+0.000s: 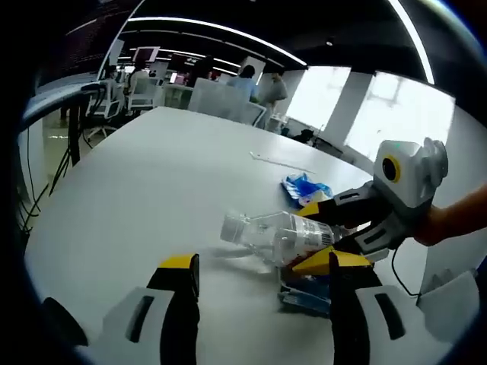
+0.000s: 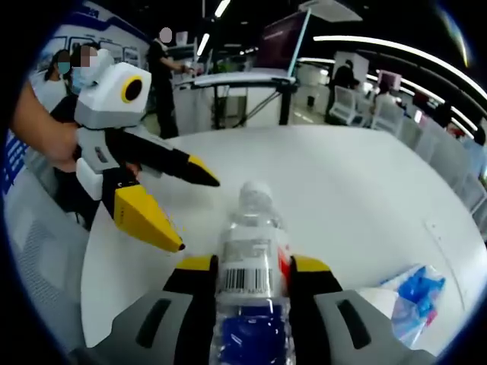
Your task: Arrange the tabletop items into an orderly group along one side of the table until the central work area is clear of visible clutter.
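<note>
Right gripper (image 2: 251, 268): my jaws are closed on the bottle (image 2: 248, 258), one yellow tip on each side of the label band with its barcode. In the left gripper view this same gripper (image 1: 313, 237) comes in from the right and holds the bottle (image 1: 275, 233) lying sideways just above the table (image 1: 152, 175), cap end pointing away from it.

Left gripper (image 1: 262, 268): my jaws stand wide apart with nothing between them, low over the table just short of the bottle. In the right gripper view it (image 2: 199, 214) hangs to the left of the bottle, tips spread and near the cap but clear of it.

Bottle: clear plastic, white cap, mostly empty as far as I can tell. It should be light and a little springy under the pads.

Blue wrapper (image 1: 304, 187): crumpled, lying on the table just beyond the bottle; in the right gripper view it (image 2: 415, 300) sits to the lower right.

Blue packet (image 1: 306, 298): flat, under or just beside the bottle, partly hidden by my own jaw; I cannot tell whether they touch.

White strip (image 1: 281, 162): thin, further out on the table.

Step in hand, as I judge it: carry the bottle to the edge group. To do it well:
- keep the squeeze on the label band and firm, since the wall may buckle or slip;
- lift clear of the packet before moving sideways;
- hold the left gripper off the path;
- set the bottle down near the wrapper and packet.
</note>
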### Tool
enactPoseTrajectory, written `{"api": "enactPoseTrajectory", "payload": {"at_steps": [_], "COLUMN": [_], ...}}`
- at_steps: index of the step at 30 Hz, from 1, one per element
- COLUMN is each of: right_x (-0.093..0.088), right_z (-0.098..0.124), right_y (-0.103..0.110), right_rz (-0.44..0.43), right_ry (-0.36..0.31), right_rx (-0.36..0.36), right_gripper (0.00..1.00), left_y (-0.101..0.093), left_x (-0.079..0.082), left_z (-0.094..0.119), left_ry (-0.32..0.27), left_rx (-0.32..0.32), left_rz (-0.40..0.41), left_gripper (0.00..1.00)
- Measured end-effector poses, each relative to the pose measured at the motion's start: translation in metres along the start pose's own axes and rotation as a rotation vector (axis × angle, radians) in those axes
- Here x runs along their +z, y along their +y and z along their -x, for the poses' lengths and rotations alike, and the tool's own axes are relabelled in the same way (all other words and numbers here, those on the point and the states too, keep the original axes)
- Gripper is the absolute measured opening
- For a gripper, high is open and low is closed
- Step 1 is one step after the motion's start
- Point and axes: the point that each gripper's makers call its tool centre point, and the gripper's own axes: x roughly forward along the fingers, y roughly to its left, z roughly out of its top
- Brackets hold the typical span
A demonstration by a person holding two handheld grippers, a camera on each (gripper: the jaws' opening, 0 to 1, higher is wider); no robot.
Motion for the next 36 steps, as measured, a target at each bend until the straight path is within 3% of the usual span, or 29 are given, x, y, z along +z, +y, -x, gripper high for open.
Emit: {"api": "enactPoseTrajectory", "payload": {"at_steps": [16, 28, 36], "right_x": [0.000, 0.002, 0.002], "right_z": [0.003, 0.004, 0.005], "right_y": [0.000, 0.003, 0.002], "right_rz": [0.026, 0.055, 0.057], "right_ry": [-0.037, -0.057, -0.064], "right_rx": [-0.023, -0.027, -0.037], "right_gripper": [0.33, 0.33, 0.33], "left_y": [0.002, 0.008, 0.012], "left_x": [0.002, 0.011, 0.008], "left_z": [-0.024, -0.037, -0.040], "left_ry": [0.004, -0.026, -0.009], "left_rx": [-0.049, -0.055, -0.054], "left_rz": [0.236, 0.361, 0.445], "left_gripper": [0.47, 0.44, 0.39]}}
